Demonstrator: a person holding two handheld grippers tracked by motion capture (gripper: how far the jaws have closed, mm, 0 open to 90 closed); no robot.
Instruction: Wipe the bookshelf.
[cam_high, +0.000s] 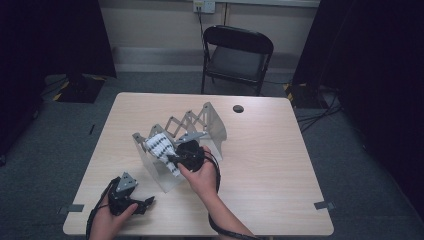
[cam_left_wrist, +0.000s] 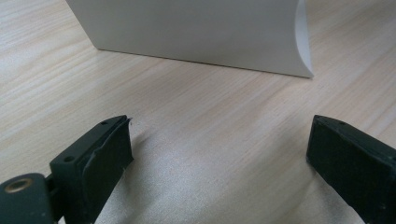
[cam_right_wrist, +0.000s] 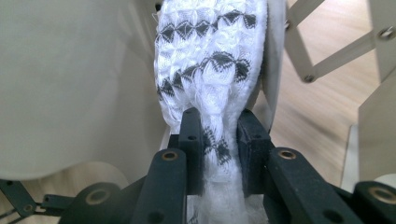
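1. Your right gripper is clamped on the white knitted cloth with rows of black diamond pattern. In the right gripper view both black jaws press on the cloth from either side, and the fabric bunches between the pads.

2. The cloth sits in the white plastic expanding rack with scissor-link sides, near its front end. It stands between two of the rack's upright panels, with one panel on each side of the fabric.

3. The rack stands near the middle of the light wooden table. Its scissor links lie to the right of the cloth in the right gripper view.

4. Your left gripper rests low at the table's near left corner, well apart from the cloth. Its jaws stand wide apart with nothing between them; bare tabletop lies between them.

5. A white rack panel stands on the table ahead of the left gripper.
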